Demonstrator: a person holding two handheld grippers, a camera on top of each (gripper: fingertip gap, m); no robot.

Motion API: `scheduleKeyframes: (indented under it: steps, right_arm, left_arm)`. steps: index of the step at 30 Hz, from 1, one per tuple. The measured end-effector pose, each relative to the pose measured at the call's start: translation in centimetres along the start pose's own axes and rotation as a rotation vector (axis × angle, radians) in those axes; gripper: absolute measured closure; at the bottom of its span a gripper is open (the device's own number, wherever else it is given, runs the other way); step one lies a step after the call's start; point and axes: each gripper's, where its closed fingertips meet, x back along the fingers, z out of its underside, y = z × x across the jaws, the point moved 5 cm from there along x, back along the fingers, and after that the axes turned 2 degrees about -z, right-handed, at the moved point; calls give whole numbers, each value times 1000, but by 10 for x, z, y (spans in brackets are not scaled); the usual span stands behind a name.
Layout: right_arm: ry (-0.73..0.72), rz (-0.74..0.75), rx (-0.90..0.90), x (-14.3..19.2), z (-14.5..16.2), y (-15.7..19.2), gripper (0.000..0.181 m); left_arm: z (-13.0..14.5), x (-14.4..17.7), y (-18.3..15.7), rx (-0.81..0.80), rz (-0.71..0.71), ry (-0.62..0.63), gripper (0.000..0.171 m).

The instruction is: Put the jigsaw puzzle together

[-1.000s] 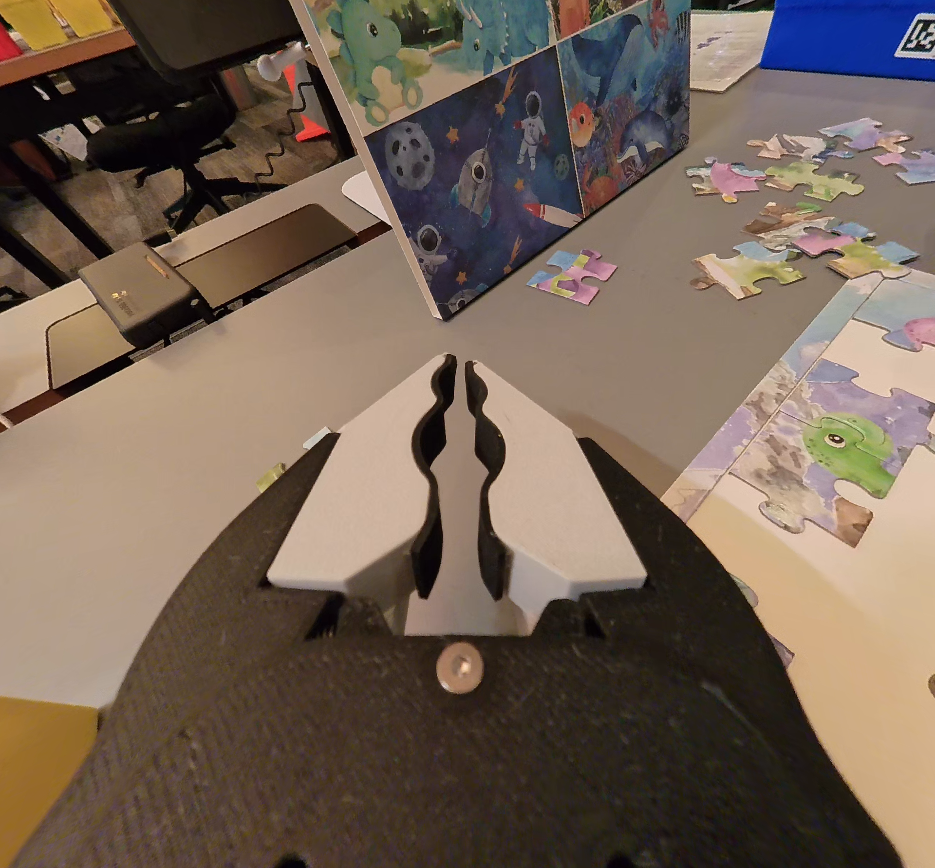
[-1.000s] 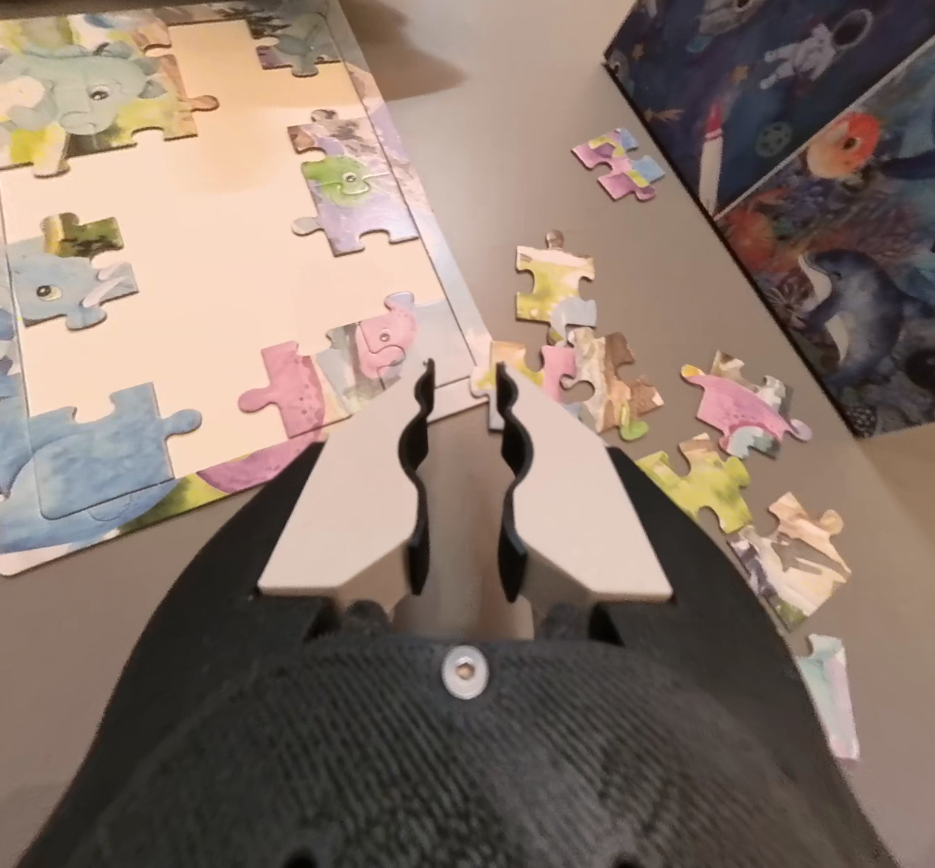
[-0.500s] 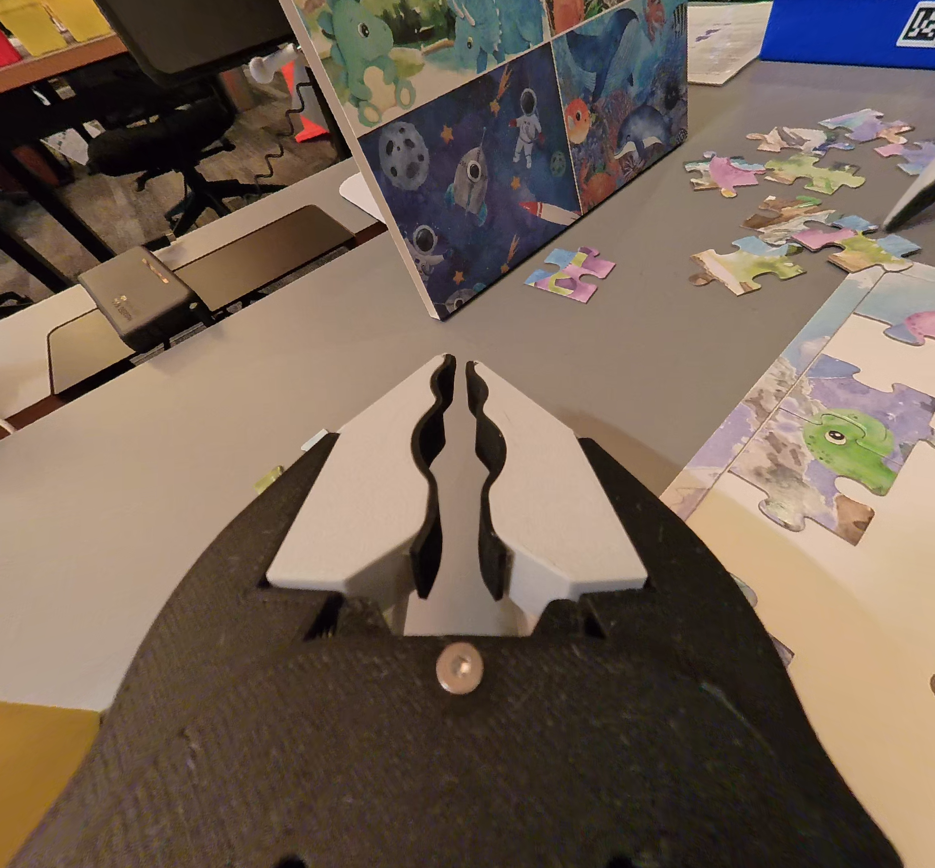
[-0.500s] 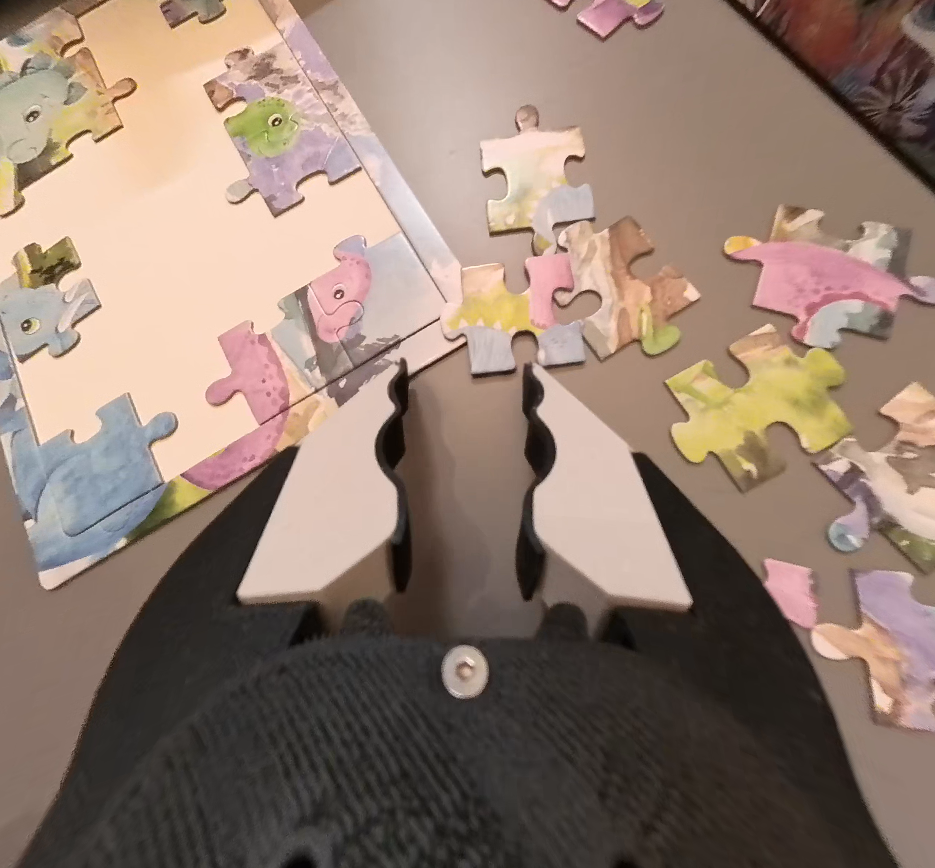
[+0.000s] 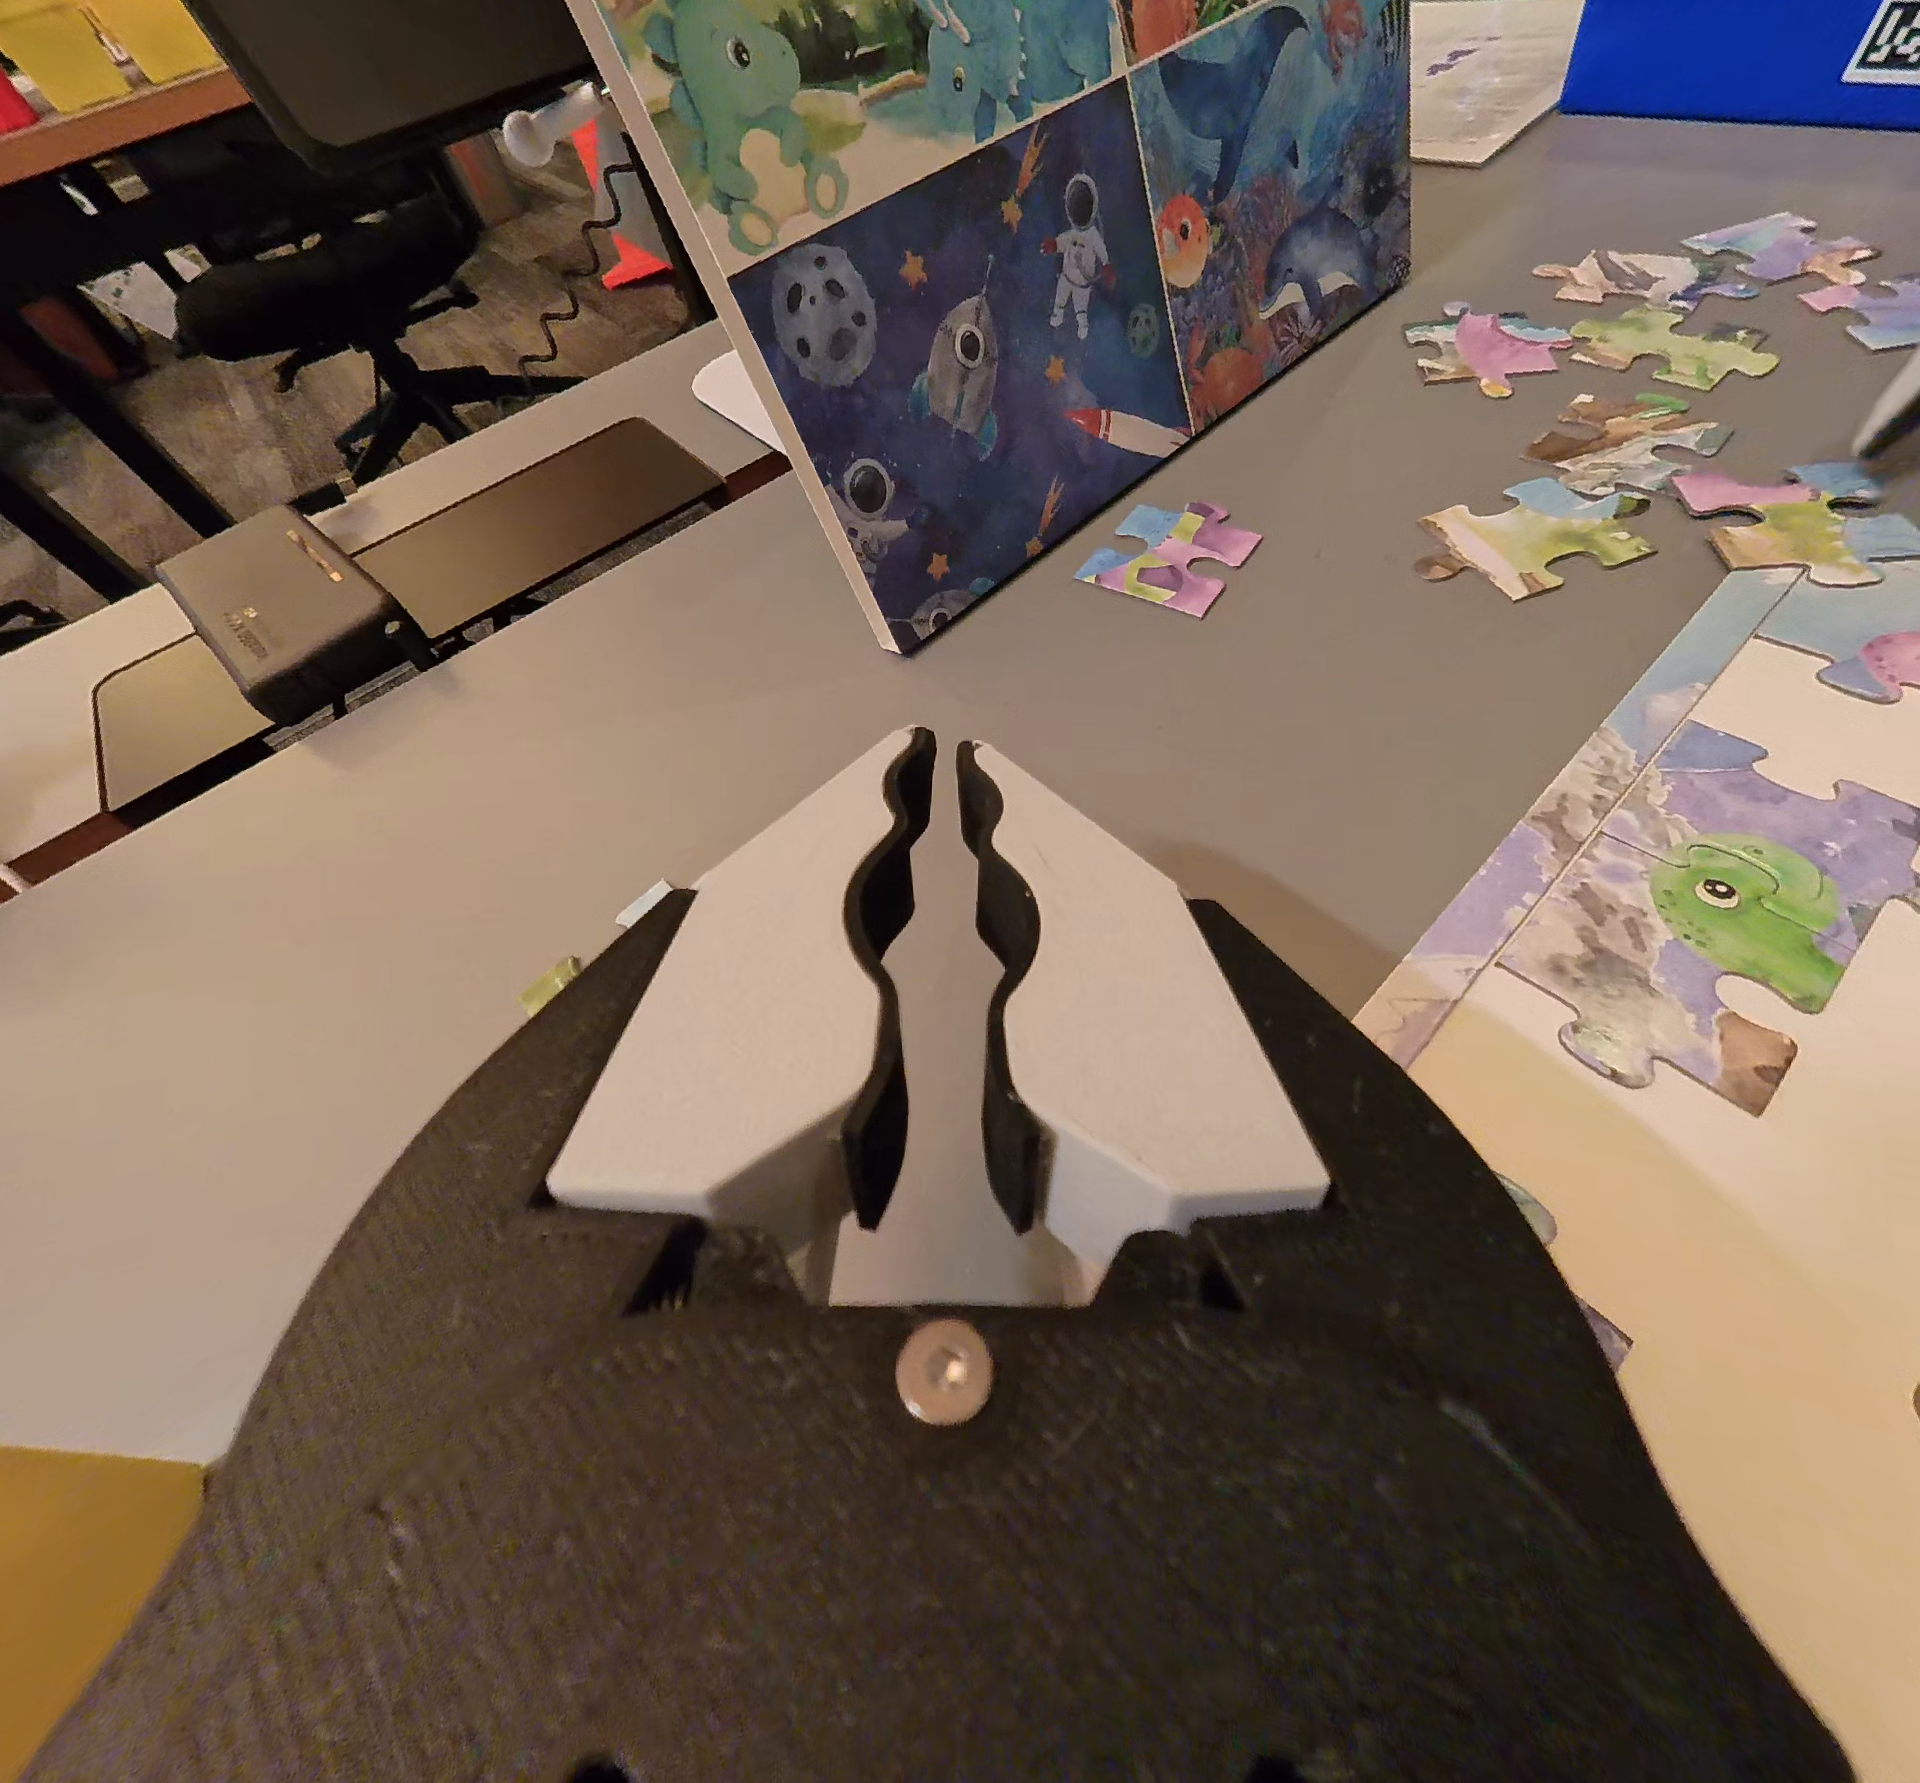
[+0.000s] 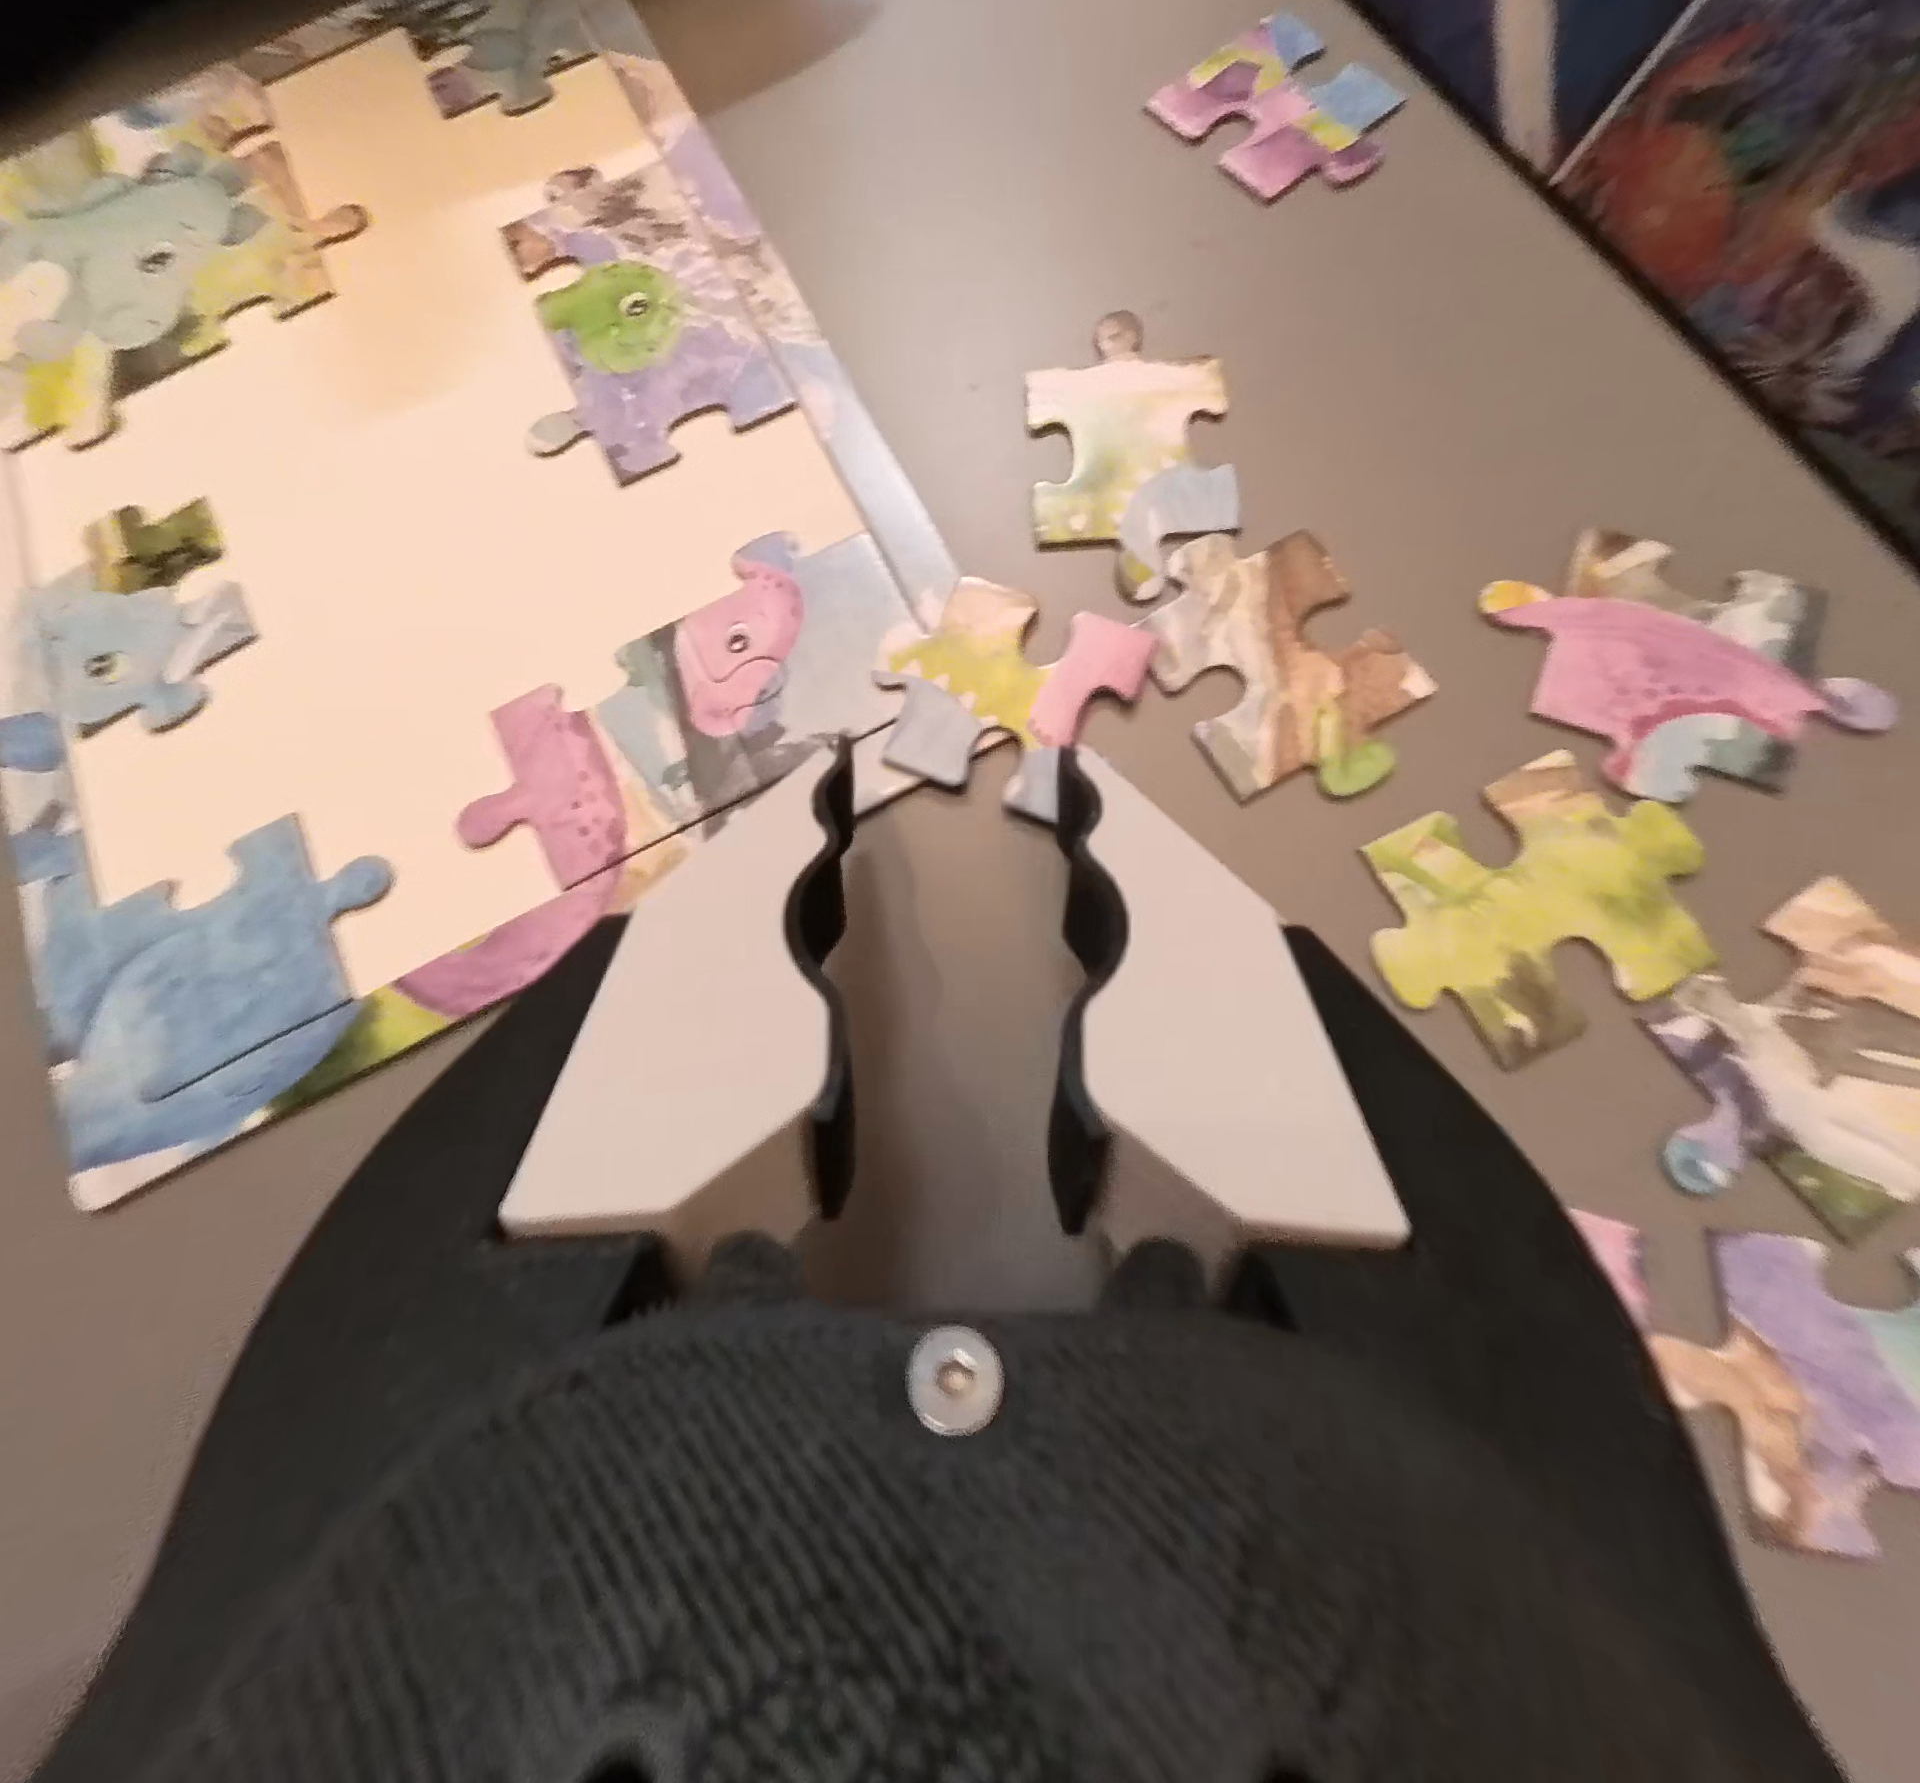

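The left gripper (image 5: 943, 746) hangs over bare grey table (image 5: 520, 850) with nothing in it, its fingers drawn almost together with only a thin slit between the tips. My guess is it is parked there to stay clear of the work. Ahead of its tips stands the propped picture board (image 5: 1039, 279), likely the guide to copy from, and one purple and blue piece (image 5: 1169, 557) lies alone just to the right of the board's foot.

Right of those fingers lies the puzzle tray (image 6: 416, 538), mostly bare cream, with a green dinosaur piece (image 6: 644, 331) and a pink dinosaur piece (image 6: 748, 663) already seated along its near edge.

The right gripper (image 6: 951, 762) is spread to a moderate gap and holds nothing. Its tips sit right at a yellow-green and pink piece (image 6: 997, 673) that overlaps the tray's corner, so this looks like the chosen piece. A brown and grey piece (image 6: 1288, 663) touches it just right of the fingers and could get dragged along. Farther right lie a pink winged piece (image 6: 1683, 673) and a lime piece (image 6: 1538, 912).
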Motion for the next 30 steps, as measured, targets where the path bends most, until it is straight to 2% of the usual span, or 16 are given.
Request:
scheduleKeyframes:
  steps: [3, 6, 9, 12, 30]
  right_arm:
    - [-22, 73, 22, -1, -3, -6, 131]
    - [-15, 60, 7, -7, -1, -5, 123]
    - [17, 51, -4, -14, 4, -5, 124]
    - [4, 33, -17, -14, 3, -4, 135]
    - [-22, 13, 2, -5, -6, 4, 136]
  left_arm:
    - [0, 0, 0, 0, 1, 0, 170]
    - [0, 0, 0, -1, 1, 0, 170]
    - [0, 0, 0, -1, 1, -1, 170]
    - [0, 0, 0, 0, 1, -1, 170]
    - [0, 0, 0, -1, 1, -1, 170]
